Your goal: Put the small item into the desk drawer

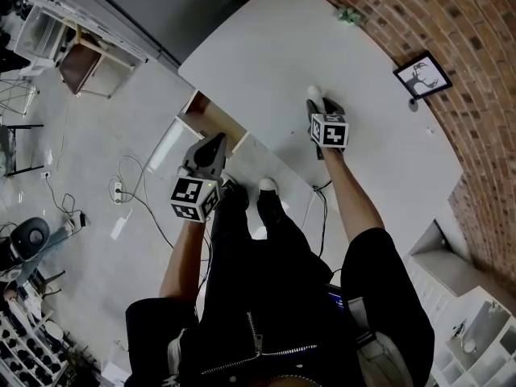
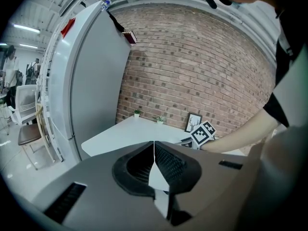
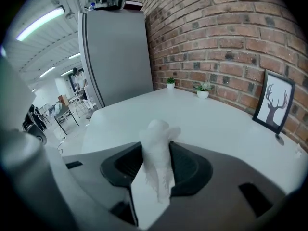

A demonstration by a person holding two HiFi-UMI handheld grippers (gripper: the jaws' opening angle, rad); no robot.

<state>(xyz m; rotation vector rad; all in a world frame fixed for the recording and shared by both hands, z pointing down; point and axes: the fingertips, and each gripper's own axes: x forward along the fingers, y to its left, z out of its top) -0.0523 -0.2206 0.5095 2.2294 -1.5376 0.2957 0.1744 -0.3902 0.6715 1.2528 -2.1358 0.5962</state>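
Right gripper view: right hand-held gripper [image 3: 156, 146] pinches a small white item [image 3: 156, 165], crumpled, frayed-edged; left hand-held gripper [image 2: 154, 148] closed, empty.

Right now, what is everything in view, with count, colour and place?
desk: one, white, along the brick wall
picture frame: one, black, on the desk by the wall
potted plants: two, green, desk's far end
cabinet: one, grey, beyond the desk
drawer: one, wood-coloured inside, looks open under the desk's edge
wad: one, white, in the right gripper jaws
left gripper: one, grey, jaws shut and empty, near the drawer
right gripper: one, grey, jaws shut on the wad, over the desk
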